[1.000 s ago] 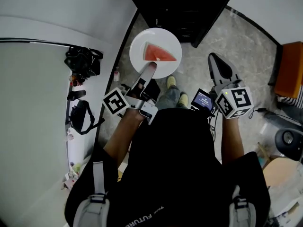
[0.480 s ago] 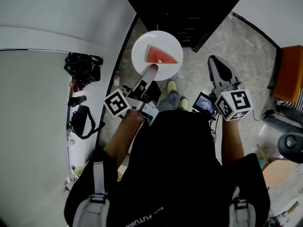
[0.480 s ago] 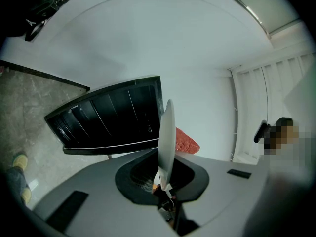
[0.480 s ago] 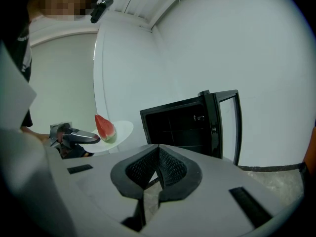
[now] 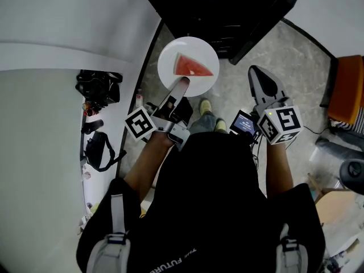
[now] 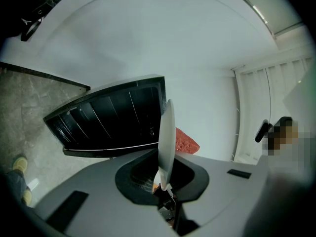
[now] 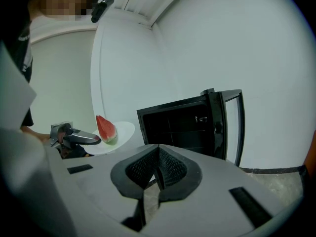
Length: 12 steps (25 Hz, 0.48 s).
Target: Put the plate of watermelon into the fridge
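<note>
1. The left gripper [image 5: 181, 85] pinches the near rim of the white plate [image 5: 200, 50] — its jaws are clamped on the edge, which shows end-on in the left gripper view.
2. A watermelon wedge [image 5: 192, 66] lies on the plate, held in the air just before the black fridge [image 5: 222, 10] (its door [image 7: 218, 127] stands open).
3. The right gripper [image 5: 260, 78] hangs over the stone floor [image 5: 296, 67] — jaws pressed together, nothing between them.

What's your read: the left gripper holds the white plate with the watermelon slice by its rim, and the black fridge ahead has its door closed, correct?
Not quite. The fridge is not closed: its door stands open with the dark shelves showing, as the right gripper view makes plain. The rest holds: the left gripper holds the white plate with the watermelon slice by its rim.
</note>
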{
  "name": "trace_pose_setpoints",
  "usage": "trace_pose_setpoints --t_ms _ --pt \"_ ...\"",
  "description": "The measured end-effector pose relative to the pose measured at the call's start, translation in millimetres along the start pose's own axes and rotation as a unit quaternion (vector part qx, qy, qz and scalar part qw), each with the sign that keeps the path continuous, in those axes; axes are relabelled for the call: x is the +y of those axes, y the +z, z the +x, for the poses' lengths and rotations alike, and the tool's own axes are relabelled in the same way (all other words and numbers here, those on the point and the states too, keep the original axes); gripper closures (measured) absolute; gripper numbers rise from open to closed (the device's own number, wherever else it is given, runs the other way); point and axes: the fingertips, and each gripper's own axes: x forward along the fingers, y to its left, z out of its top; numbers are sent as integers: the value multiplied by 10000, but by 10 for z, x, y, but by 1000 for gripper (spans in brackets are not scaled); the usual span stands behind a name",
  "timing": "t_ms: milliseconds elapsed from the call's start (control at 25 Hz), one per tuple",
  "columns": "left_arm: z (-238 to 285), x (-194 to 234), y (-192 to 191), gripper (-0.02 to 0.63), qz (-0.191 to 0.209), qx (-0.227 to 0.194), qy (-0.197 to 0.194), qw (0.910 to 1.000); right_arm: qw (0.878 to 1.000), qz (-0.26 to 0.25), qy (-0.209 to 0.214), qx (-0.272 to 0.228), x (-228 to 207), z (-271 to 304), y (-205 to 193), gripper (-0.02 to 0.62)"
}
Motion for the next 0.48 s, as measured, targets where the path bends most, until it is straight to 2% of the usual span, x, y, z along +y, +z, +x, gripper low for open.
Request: trace_pose_setpoints --t_ms 480 --pt "12 -10 -39 580 58 164 -115 9998 9996 -93 -195 -168 45 -85 41 583"
